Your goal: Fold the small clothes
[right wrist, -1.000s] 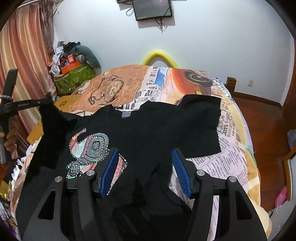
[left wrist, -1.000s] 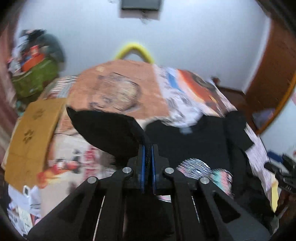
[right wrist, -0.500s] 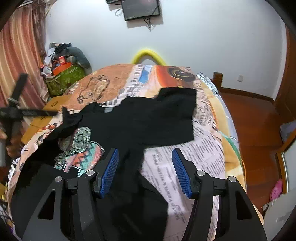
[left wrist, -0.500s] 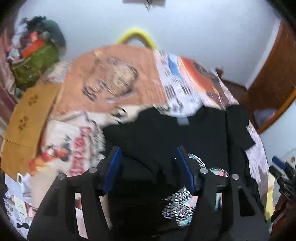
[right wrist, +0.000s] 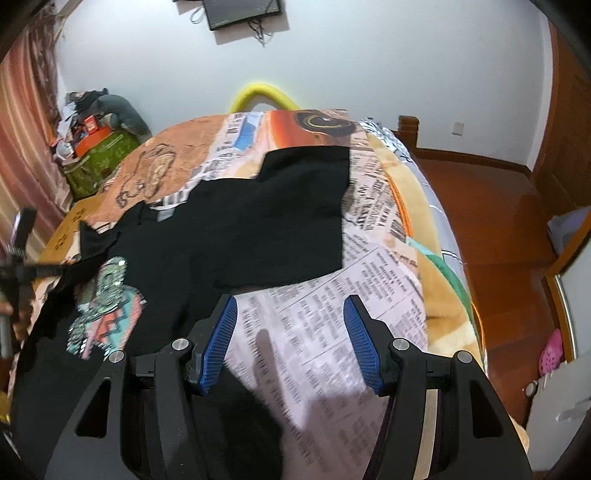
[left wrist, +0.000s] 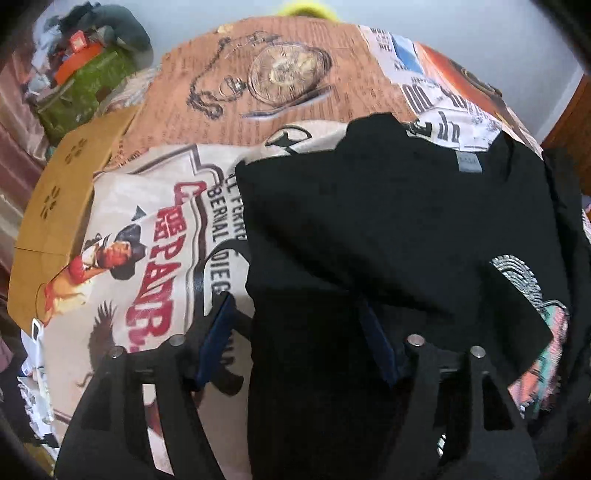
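A black T-shirt with a beaded colourful print lies front-up on the bed. In the left wrist view its left sleeve is folded inward over the body. My left gripper is open just above the shirt's left side, holding nothing. In the right wrist view the shirt lies to the left, its right sleeve spread flat outward. My right gripper is open and empty above the bedcover, right of the shirt's body.
The bed has a newspaper-print cover. A cardboard box sits at the bed's left edge. A green bin with clutter stands by the curtain. Wooden floor lies to the right. A screen hangs on the wall.
My left gripper opened and let go of the left sleeve, which now lies folded over the shirt. My right gripper moved right, off the shirt and over the bedcover.
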Demonstrator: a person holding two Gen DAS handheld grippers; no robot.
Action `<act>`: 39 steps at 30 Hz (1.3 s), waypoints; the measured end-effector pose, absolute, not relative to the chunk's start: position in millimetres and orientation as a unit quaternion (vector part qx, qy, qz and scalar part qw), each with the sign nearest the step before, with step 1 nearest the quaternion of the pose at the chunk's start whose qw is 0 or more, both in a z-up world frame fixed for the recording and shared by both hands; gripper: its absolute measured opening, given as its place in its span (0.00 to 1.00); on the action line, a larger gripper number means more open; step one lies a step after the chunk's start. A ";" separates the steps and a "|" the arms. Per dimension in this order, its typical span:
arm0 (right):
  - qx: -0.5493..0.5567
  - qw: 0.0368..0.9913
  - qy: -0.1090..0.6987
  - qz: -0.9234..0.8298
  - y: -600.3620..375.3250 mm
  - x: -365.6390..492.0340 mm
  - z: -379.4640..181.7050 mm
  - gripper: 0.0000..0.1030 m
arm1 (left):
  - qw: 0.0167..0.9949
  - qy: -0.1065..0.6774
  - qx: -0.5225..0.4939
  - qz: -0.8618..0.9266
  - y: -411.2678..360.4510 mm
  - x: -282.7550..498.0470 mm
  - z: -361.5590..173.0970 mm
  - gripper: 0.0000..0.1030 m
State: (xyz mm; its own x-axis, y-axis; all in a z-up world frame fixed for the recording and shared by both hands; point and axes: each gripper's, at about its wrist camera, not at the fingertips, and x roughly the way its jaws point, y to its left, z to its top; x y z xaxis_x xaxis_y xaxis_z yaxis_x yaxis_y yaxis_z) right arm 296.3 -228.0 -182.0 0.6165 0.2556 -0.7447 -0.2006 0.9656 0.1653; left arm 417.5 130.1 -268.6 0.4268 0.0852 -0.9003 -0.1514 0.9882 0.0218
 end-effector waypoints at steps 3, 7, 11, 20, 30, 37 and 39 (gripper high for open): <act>0.053 0.894 0.429 0.118 -236.6 316.2 -190.3 0.54 | 0.851 0.520 -0.036 0.064 136.7 414.3 -272.7 0.76; 0.079 0.887 0.440 0.114 -239.2 338.9 -202.2 0.55 | 0.849 0.521 -0.079 0.045 149.4 411.0 -276.3 0.78; 0.055 0.886 0.445 0.118 -226.5 350.1 -204.2 0.51 | 0.854 0.515 -0.050 0.056 140.3 410.0 -272.7 0.78; -0.029 0.872 0.476 0.113 -202.7 353.5 -215.1 0.13 | 0.869 0.486 0.057 0.075 112.7 388.0 -246.0 0.76; 0.005 0.908 0.402 0.121 -206.7 325.7 -138.8 0.08 | 0.894 0.437 0.080 0.054 101.6 341.4 -197.0 0.76; -0.021 0.919 0.344 0.189 -155.1 317.2 -74.6 0.08 | 0.901 0.426 0.068 0.053 105.8 322.6 -183.8 0.76; -0.034 0.914 0.339 0.221 -130.5 313.0 -68.5 0.08 | 0.901 0.426 0.068 0.055 108.9 318.8 -182.3 0.76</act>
